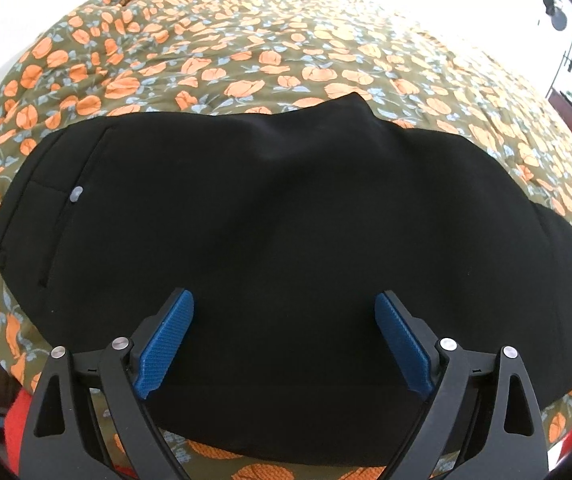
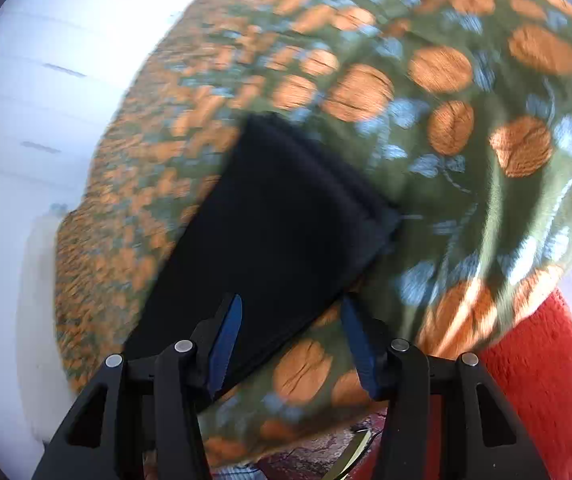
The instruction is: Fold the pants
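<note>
bed: floral quilt (image 1: 286, 52) | floor: red rug (image 2: 546, 380) | wall: white (image 2: 13, 100)

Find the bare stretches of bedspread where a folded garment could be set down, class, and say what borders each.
Free: the floral bedspread beyond the black pants' far edge, and the stretch right of the pant-leg end in the right wrist view. Crowded: the near edge, where the pants and both grippers sit.

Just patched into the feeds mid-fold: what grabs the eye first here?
The black pants dominate, spread wide across the middle of the left wrist view on a loud olive bedspread covered in orange flowers. The left tool hovers open over their near edge. In the blurred right wrist view, the right tool straddles the edge of the pants' narrow end, with a red rug at lower right.
</note>
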Demonstrator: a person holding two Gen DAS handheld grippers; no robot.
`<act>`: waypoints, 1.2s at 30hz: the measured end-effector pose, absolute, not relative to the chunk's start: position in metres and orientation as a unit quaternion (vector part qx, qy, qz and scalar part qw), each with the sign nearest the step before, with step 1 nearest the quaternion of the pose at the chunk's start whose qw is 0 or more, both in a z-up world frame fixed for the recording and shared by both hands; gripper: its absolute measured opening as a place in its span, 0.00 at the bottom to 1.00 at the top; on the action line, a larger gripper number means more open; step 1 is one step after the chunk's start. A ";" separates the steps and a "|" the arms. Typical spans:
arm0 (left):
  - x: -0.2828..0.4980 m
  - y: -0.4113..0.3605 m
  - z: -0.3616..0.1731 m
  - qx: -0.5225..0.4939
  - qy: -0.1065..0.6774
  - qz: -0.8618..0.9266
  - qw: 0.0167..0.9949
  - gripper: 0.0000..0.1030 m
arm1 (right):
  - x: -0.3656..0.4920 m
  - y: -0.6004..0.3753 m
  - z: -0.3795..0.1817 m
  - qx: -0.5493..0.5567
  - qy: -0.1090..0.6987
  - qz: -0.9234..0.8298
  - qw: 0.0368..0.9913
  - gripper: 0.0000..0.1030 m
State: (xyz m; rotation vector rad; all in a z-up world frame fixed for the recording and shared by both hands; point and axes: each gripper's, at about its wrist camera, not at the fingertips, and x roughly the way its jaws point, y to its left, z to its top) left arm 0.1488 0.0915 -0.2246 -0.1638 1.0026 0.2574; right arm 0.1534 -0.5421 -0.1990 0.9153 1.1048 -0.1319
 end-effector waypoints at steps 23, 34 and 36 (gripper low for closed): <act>0.144 -0.100 -0.185 -0.023 0.475 -0.188 0.860 0.84 | 0.153 -0.550 -0.205 0.452 0.403 -0.051 0.794 0.13; 0.161 -0.110 -0.191 -0.090 0.489 -0.197 0.845 0.84 | 0.142 -0.551 -0.181 0.461 0.359 -0.013 0.812 0.11; 0.170 -0.114 -0.194 -0.080 0.494 -0.179 0.847 0.83 | 0.144 -0.549 -0.181 0.462 0.357 -0.011 0.812 0.11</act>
